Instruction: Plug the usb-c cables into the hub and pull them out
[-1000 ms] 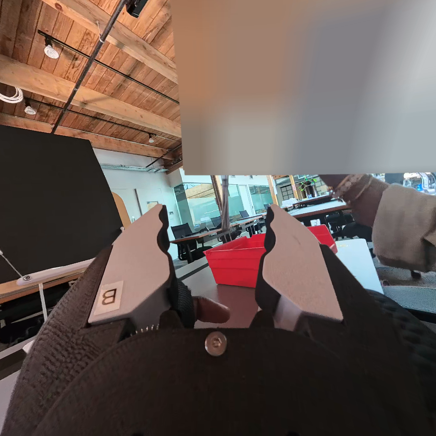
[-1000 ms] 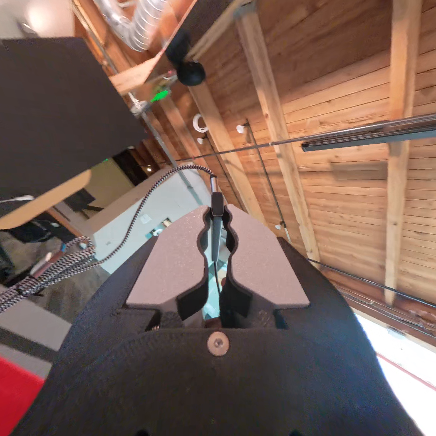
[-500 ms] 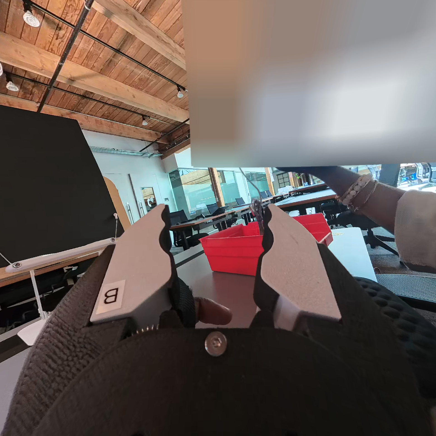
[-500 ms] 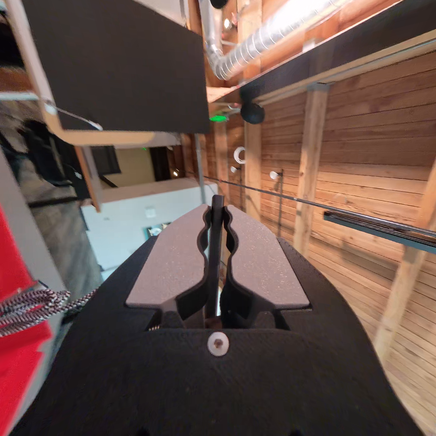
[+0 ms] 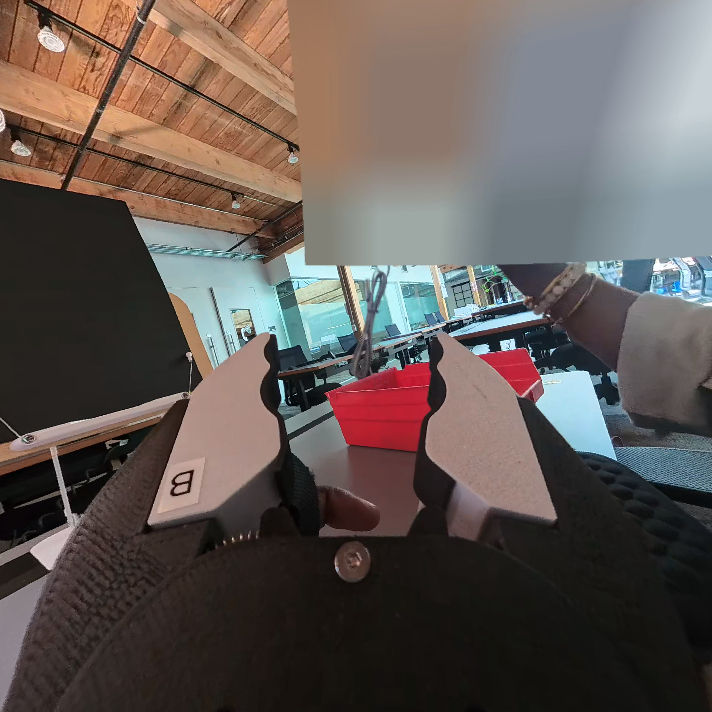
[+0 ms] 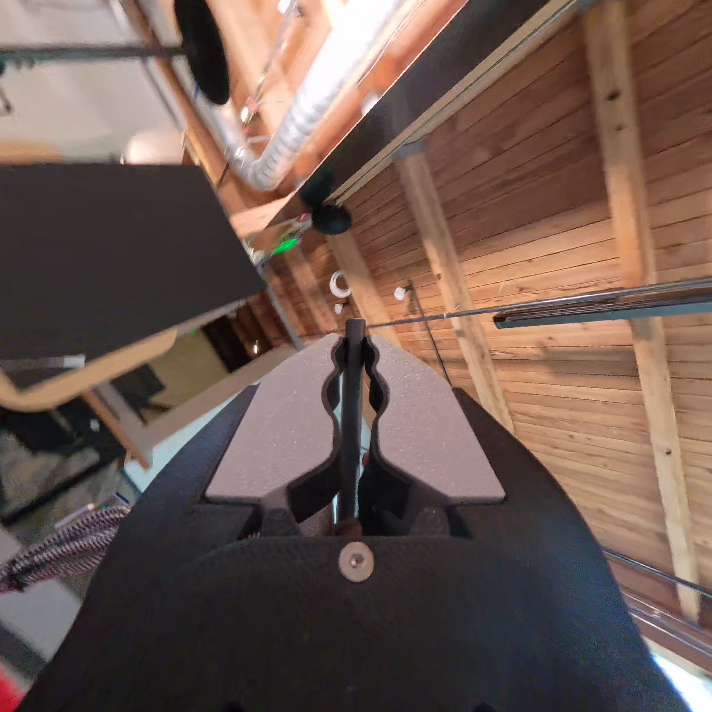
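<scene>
My left gripper (image 5: 351, 346) is open and empty, held low over a grey table (image 5: 370, 474) and pointing at a red bin (image 5: 381, 412). A thin grey cable (image 5: 369, 327) hangs in a loop above the bin's left end; its top is hidden by the blurred patch. My right gripper (image 6: 354, 341) points up at the wooden ceiling and is shut on a thin black hub (image 6: 352, 404) seen edge-on, whose tip sticks out just past the fingertips. A braided black-and-white cable (image 6: 57, 547) lies bunched at the lower left of the right wrist view.
A person's arm with bracelets (image 5: 570, 304) and a beige sleeve (image 5: 662, 358) reaches in from the right above the bin. A black panel (image 5: 69, 300) stands at the left with a white lamp arm (image 5: 88, 425) below it. A white surface (image 5: 570, 408) lies right of the bin. The grippers' ends are close to 30 centimeters from one another.
The braided cable's plug that stood at the hub's tip a second ago is gone from there. The right gripper has swung about. A hanging cable has come into view over the red bin.
</scene>
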